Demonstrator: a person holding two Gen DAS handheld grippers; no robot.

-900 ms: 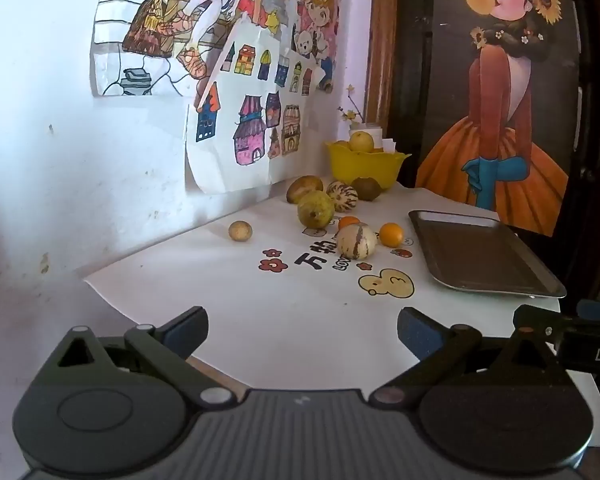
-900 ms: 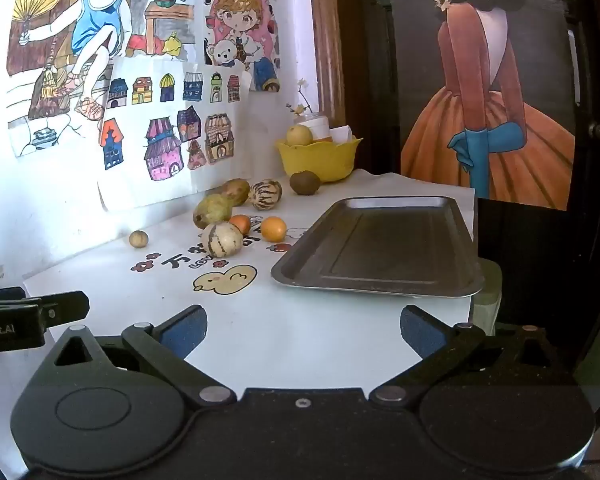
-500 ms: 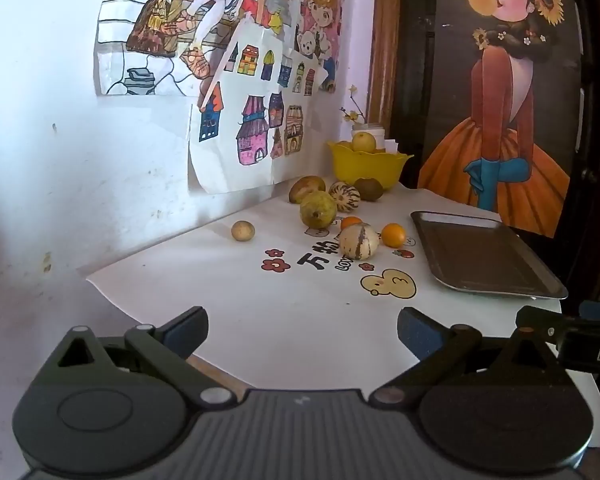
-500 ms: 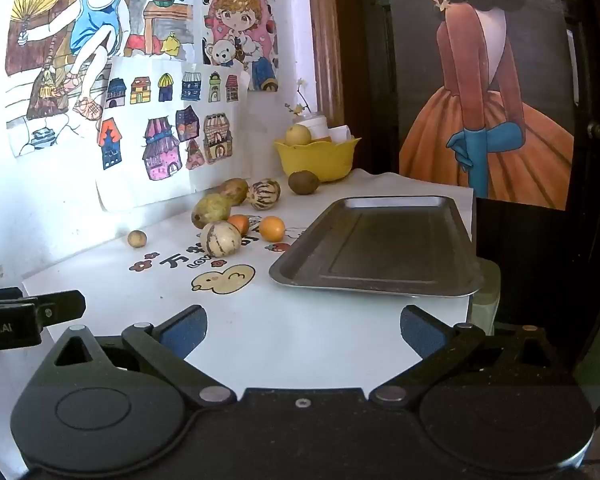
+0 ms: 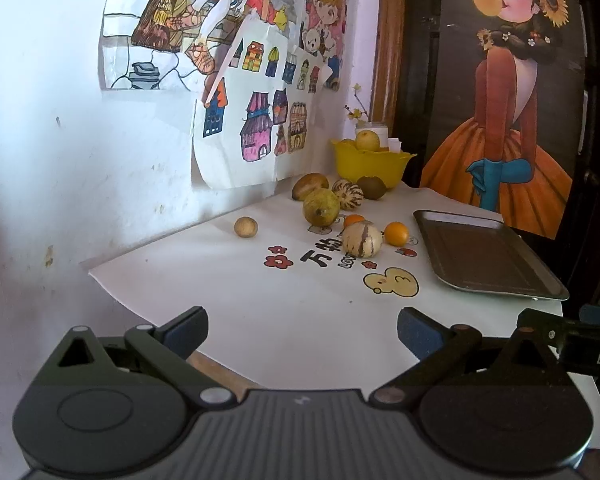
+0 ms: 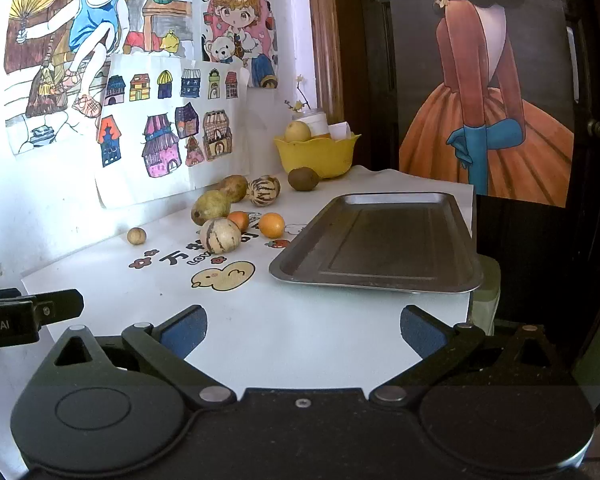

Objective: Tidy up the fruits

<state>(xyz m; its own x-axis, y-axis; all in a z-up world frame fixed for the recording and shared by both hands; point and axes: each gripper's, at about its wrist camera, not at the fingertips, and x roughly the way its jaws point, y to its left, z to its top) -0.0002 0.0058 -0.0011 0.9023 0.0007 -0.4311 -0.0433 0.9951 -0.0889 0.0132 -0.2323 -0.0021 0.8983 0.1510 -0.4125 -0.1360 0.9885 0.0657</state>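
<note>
Both wrist views look slightly downward from the near edge, sharing the table (image 5: 228,304) and tray (image 6: 380,276).

Both black grippers (image 5: 302,330) (image 6: 304,330) carry blue finger pads (image 6: 184,332).

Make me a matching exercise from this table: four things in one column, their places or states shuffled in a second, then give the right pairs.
Things:
1. metal tray
2. yellow bowl
3. small tan ball fruit
4. kiwi

Places or states:
A. alone, nearest the wall, left of the cluster
B. nothing on it
C. just in front of the bowl
D. back corner, holding a pale round fruit

Pairs: 1-B, 2-D, 3-A, 4-C
</note>
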